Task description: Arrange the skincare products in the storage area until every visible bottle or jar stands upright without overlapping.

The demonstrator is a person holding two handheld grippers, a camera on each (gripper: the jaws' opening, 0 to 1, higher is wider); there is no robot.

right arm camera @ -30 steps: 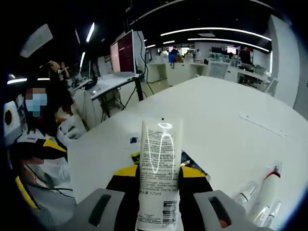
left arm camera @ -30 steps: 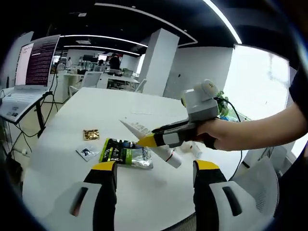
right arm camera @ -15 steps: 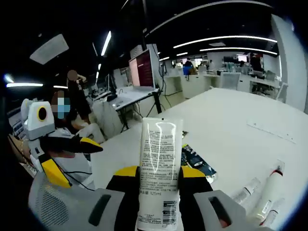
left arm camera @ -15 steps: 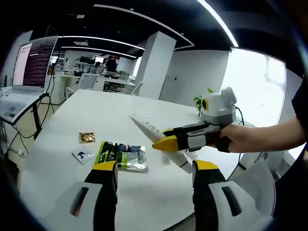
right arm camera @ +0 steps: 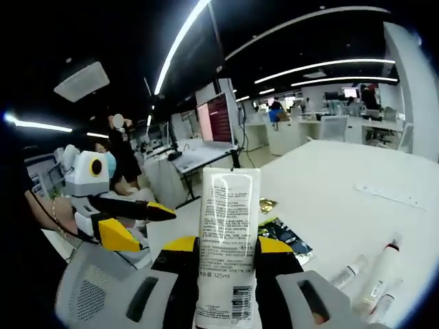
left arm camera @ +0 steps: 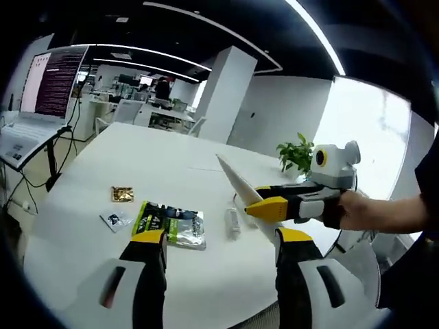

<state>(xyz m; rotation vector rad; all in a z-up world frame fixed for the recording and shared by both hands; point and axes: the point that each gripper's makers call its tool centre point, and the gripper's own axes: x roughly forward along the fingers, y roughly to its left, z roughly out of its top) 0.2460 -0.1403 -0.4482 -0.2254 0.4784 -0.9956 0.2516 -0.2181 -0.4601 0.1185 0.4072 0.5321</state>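
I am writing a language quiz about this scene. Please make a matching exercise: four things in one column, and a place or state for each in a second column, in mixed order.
1. white tube
2. green sachet
3. gold packet
4. left gripper

a. open, holding nothing
b. lying flat, nearest the left gripper
c. clamped in the right gripper
d. on the white table, beyond the green sachet

Pairs: 1-c, 2-b, 3-d, 4-a

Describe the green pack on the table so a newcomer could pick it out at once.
Start at the big white table in the left gripper view. Ahead of the left gripper lies a flat green pack with black print and a silvery end. It is larger than the clear sachet and the gold sachet beside it, and the only green one.
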